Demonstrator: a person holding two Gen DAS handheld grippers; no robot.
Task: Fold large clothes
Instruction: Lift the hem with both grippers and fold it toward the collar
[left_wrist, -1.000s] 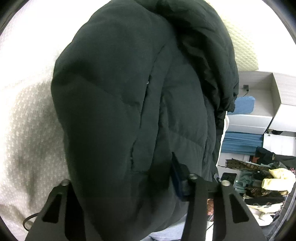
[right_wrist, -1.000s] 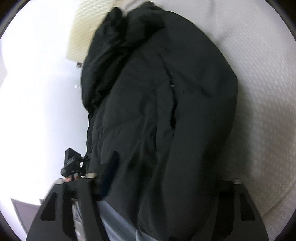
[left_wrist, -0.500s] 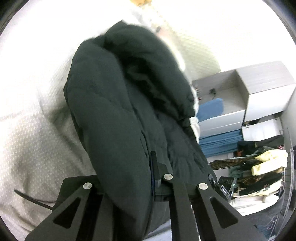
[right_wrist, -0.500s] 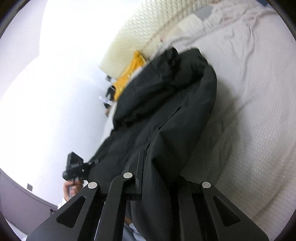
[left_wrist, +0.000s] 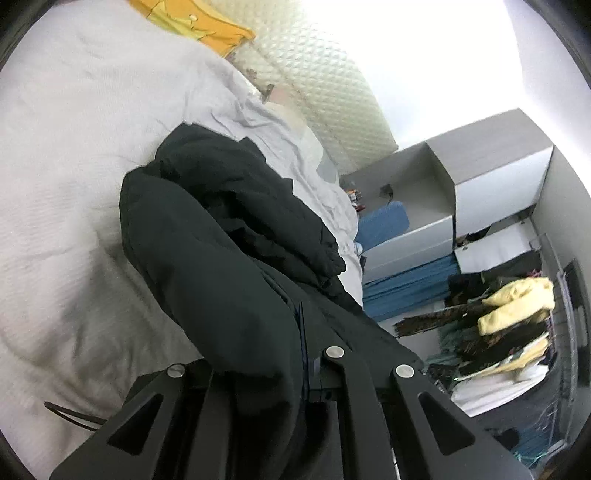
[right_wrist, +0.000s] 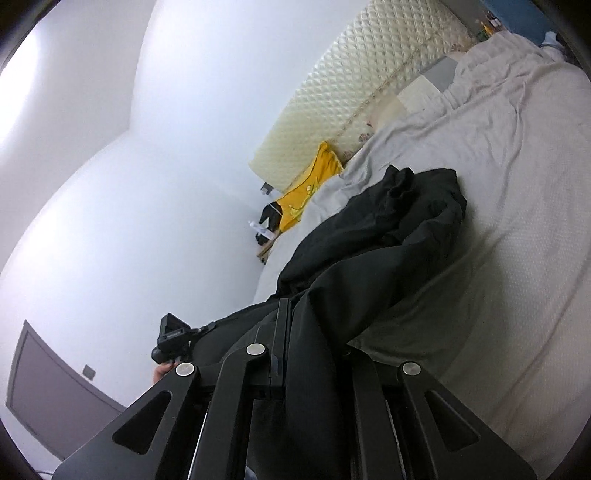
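Black jacket (left_wrist: 221, 266) clamped in both tools, draped over white bed (left_wrist: 66, 192); wardrobe (left_wrist: 480, 177) beyond.

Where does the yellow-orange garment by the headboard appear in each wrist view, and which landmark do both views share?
Left wrist view: the yellow-orange garment lies at the top edge, left of centre, beside the quilted headboard.
Right wrist view: it sits near the centre, just below the headboard's lower end.
Shared landmark: the black jacket on the bed, clamped in both grippers.
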